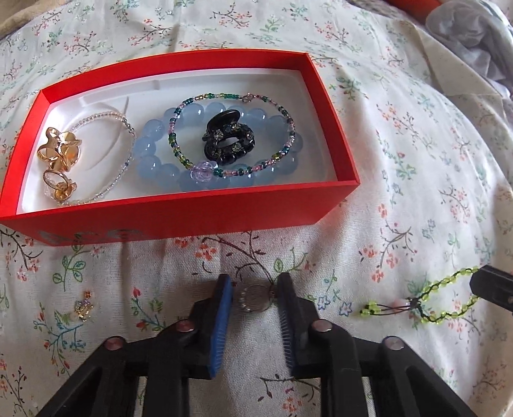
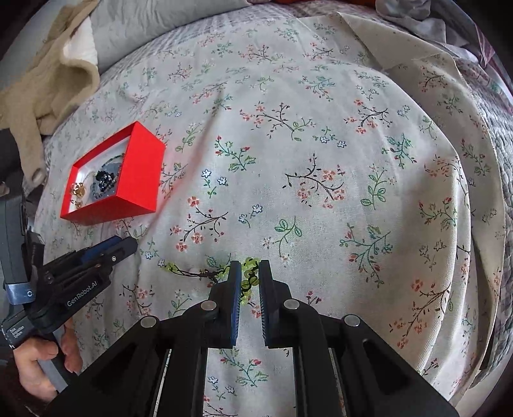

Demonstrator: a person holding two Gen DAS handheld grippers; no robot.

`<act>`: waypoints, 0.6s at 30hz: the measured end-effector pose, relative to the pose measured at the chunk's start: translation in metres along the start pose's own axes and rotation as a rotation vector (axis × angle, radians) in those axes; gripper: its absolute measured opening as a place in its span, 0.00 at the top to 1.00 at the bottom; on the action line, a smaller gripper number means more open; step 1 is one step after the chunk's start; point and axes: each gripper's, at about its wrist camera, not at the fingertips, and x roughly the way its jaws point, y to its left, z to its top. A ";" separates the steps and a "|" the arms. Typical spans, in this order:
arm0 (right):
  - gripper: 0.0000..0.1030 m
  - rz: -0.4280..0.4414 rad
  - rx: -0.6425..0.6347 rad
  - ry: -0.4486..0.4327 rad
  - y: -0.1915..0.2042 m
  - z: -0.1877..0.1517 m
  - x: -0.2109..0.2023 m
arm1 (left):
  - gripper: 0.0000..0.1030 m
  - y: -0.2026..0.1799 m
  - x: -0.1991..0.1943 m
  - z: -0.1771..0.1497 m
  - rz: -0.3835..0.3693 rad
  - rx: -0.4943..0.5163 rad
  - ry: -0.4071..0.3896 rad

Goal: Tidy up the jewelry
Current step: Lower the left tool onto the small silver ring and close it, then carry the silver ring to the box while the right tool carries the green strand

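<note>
A red box [image 1: 179, 218] lies on the floral bedspread and holds a blue bead bracelet [image 1: 150, 149], a multicoloured bead bracelet [image 1: 231, 173], a black hair clip [image 1: 228, 138], a clear bead bracelet [image 1: 105, 189] and gold rings [image 1: 59, 154]. My left gripper [image 1: 255, 296] is open around a small silver beaded ring [image 1: 256, 298] on the cloth. My right gripper [image 2: 249, 277] is open around the green bead bracelet [image 2: 250, 276], which also shows in the left wrist view [image 1: 442, 285]. The box also shows in the right wrist view [image 2: 138, 179].
A small gold charm [image 1: 84, 309] lies on the cloth left of my left gripper. A beige garment [image 2: 48, 86] and grey pillow [image 2: 154, 29] lie at the back left. Grey cloth [image 1: 471, 35] is bunched at the far right.
</note>
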 end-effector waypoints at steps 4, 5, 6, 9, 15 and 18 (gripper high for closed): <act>0.89 0.000 -0.007 -0.001 0.002 0.001 0.000 | 0.86 -0.001 0.001 0.000 0.010 0.010 0.000; 0.89 0.000 -0.006 -0.001 0.002 0.002 0.000 | 0.88 -0.001 0.001 0.000 0.007 0.009 -0.001; 0.89 0.001 -0.006 -0.003 0.003 0.002 0.000 | 0.97 0.000 0.000 0.001 0.002 0.007 -0.002; 0.89 0.008 -0.003 -0.010 0.005 0.004 -0.002 | 0.97 0.003 -0.004 0.000 -0.007 0.003 -0.003; 0.89 0.023 -0.007 -0.026 0.017 0.006 -0.006 | 1.00 0.011 -0.015 -0.003 -0.005 -0.004 -0.019; 0.89 0.031 -0.013 -0.032 0.025 0.007 -0.006 | 1.00 0.015 -0.022 -0.004 -0.010 0.000 -0.030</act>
